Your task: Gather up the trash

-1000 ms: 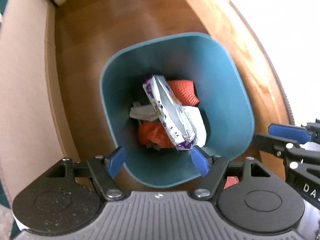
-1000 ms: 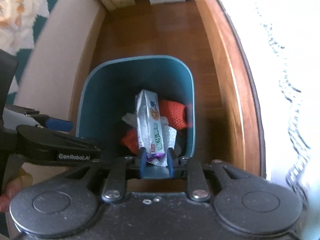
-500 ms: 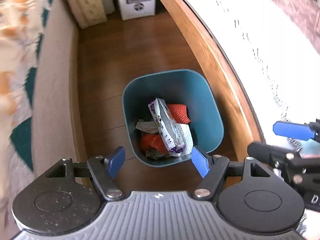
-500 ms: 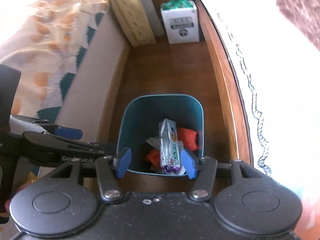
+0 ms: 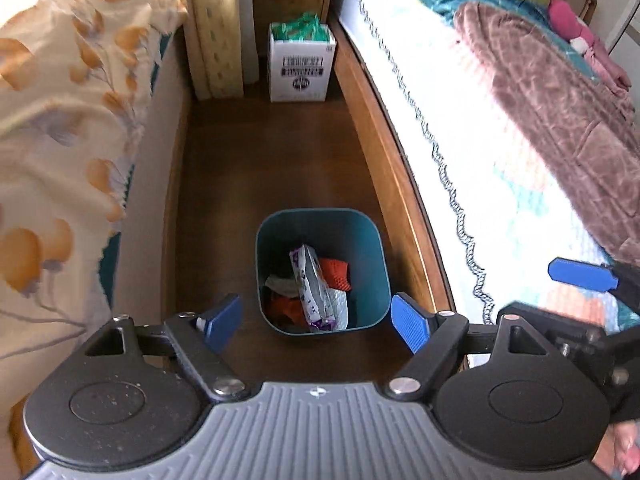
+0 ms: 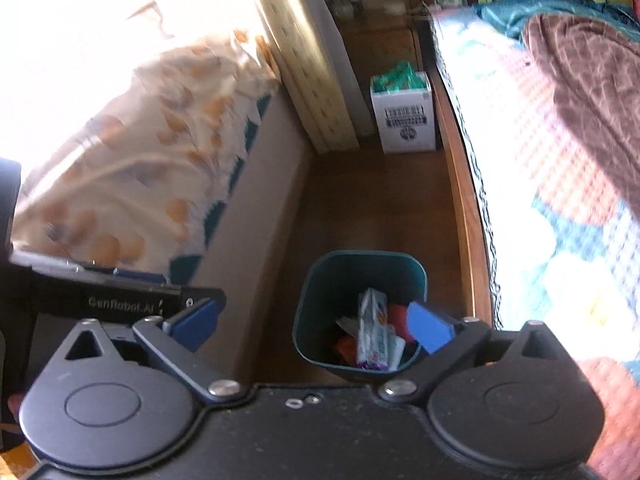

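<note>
Teal bin [image 5: 362, 240] on the floor beside the bed's wooden edge holds the white-purple wrapper [image 5: 316, 292] and red scraps [image 5: 336, 274]; left tool [image 5: 316, 322] and right tool [image 6: 312, 320] both opening, empty.

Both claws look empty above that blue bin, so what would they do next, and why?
Probably swing away to hunt for more trash. The wrapper already lies inside the bin, and both the left gripper and right gripper are opening with nothing between their jaws.
</note>
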Demonstrator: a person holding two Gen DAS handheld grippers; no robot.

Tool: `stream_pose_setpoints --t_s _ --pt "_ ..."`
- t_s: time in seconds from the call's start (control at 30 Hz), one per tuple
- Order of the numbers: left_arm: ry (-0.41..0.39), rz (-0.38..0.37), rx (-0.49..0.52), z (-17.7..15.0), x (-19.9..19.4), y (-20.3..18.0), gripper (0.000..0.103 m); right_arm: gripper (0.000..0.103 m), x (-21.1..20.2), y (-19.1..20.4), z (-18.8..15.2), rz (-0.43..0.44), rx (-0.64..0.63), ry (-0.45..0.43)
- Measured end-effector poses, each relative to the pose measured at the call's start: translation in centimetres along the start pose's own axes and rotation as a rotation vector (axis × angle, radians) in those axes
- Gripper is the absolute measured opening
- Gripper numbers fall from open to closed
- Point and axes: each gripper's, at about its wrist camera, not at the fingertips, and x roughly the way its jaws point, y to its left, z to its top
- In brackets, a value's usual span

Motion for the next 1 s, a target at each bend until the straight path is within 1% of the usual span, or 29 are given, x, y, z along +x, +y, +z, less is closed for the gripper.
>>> stream_pose_setpoints --t_s 0.2,0.43,0.57,1.0 --pt "-0.043 0.015 0.005 0.1 -4.2 -0.5 0.082 0.103 -2.9 1.3 1.3 0.021 -0.036 -0.030" --pt "-0.056 0.027 0.004 0.0 -6.8 -0.7 0.082 0.103 -5.1 2.8 1.7 0.004 -0.055 -0.034" --pt "-0.053 0.030 0.012 -0.1 -7.4 -0.8 0.082 0.103 -5.5 3.2 1.8 -0.006 -0.057 -0.027" --pt "-0.026 0.019 0.018 0.4 -6.8 -0.3 0.082 0.103 -4.7 3.6 2.3 -0.014 -0.054 -0.019"
